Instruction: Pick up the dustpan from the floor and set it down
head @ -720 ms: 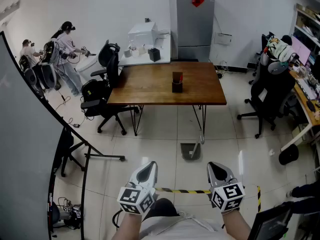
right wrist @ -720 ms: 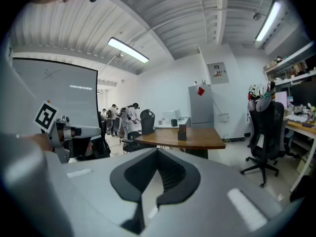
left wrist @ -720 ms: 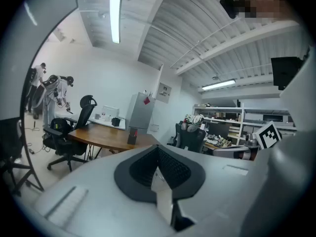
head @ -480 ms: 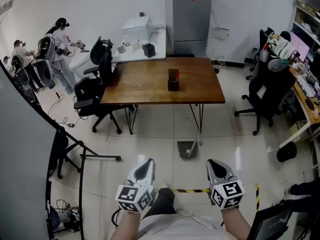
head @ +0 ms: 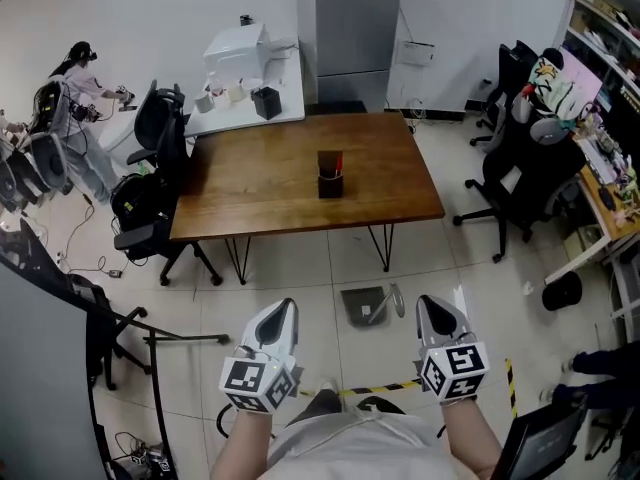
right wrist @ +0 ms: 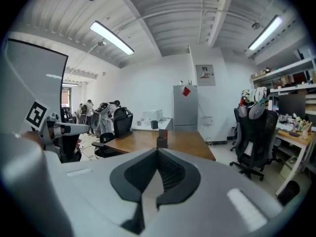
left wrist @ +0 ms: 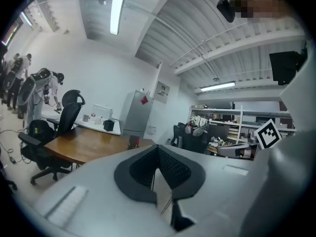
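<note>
Down on the head view, the grey dustpan (head: pixel 366 305) lies flat on the tiled floor (head: pixel 300 268), just in front of the near edge of the wooden surface (head: pixel 270 183) and close to its right front leg. The left tool (head: pixel 282 310) and the right tool (head: pixel 431 306) are held side by side low in the picture, both clear of the dustpan, which sits ahead of the gap between them and nearer the right one. A dark holder (head: pixel 330 174) stands on the surface, a fridge (head: pixel 348 23) is against the far wall, and striped tape (head: pixel 392 387) runs across the floor between the tools.

From the left gripper view, the left tool (left wrist: pixel 158 148) has its jaws together with nothing between them, pointing over the surface (left wrist: pixel 84 144) toward the fridge (left wrist: pixel 135 113).

From the right gripper view, the right tool (right wrist: pixel 158 153) is likewise closed and empty, aimed at the holder (right wrist: pixel 162 141); an office chair (right wrist: pixel 253 132) stands to the right.
</note>
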`<move>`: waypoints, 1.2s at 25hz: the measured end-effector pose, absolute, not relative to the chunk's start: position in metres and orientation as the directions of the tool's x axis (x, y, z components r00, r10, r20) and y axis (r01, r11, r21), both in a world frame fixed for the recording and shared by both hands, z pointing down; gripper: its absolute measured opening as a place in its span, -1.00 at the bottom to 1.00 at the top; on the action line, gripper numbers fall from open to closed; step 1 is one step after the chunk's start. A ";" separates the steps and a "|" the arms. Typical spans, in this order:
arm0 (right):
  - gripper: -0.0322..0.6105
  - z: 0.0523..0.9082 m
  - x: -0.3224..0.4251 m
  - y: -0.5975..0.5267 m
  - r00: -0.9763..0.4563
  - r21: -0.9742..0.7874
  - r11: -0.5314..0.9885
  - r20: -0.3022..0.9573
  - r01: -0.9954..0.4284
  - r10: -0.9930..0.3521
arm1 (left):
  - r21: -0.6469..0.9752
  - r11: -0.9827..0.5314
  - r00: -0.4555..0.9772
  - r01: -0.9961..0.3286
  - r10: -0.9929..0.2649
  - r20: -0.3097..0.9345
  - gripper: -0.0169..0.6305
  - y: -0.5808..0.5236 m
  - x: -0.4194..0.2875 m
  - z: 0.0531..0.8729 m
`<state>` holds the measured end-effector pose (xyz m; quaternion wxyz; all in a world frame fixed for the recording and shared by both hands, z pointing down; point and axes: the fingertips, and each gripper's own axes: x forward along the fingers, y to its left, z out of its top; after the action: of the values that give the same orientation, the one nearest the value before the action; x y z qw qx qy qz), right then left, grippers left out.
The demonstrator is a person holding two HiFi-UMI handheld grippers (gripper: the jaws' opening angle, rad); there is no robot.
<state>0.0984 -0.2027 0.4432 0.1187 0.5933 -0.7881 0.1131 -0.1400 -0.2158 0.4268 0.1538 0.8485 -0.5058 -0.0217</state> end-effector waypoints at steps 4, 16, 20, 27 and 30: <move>-0.89 0.463 0.104 -0.225 -0.254 -0.054 0.253 0.382 -0.966 -0.889 | 0.281 -0.446 0.499 -0.850 -0.853 0.153 -0.91 -0.242 -0.134 0.439; -0.16 0.619 0.113 -0.300 -0.254 -0.066 0.291 0.695 -0.954 -0.673 | 0.312 -0.398 0.476 -0.863 -0.846 0.238 -0.91 -0.299 -0.121 0.492; 0.01 0.731 0.132 -0.317 -0.223 -0.098 0.265 0.838 -0.959 -0.497 | 0.314 -0.422 0.508 -0.851 -0.813 0.283 -0.91 -0.306 -0.106 0.540; 0.01 0.853 0.151 -0.322 -0.175 -0.118 0.218 0.948 -0.969 -0.265 | 0.319 -0.402 0.497 -0.858 -0.806 0.321 -0.91 -0.300 -0.099 0.607; -0.21 0.859 0.149 -0.325 -0.165 -0.126 0.157 0.948 -0.980 -0.273 | 0.312 -0.394 0.486 -0.864 -0.813 0.319 -0.91 -0.296 -0.106 0.617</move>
<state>0.1491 -0.3253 0.8595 0.4179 0.4926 -0.6355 0.4229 -0.1062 -0.2964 0.6166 0.2219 0.8330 -0.5036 0.0575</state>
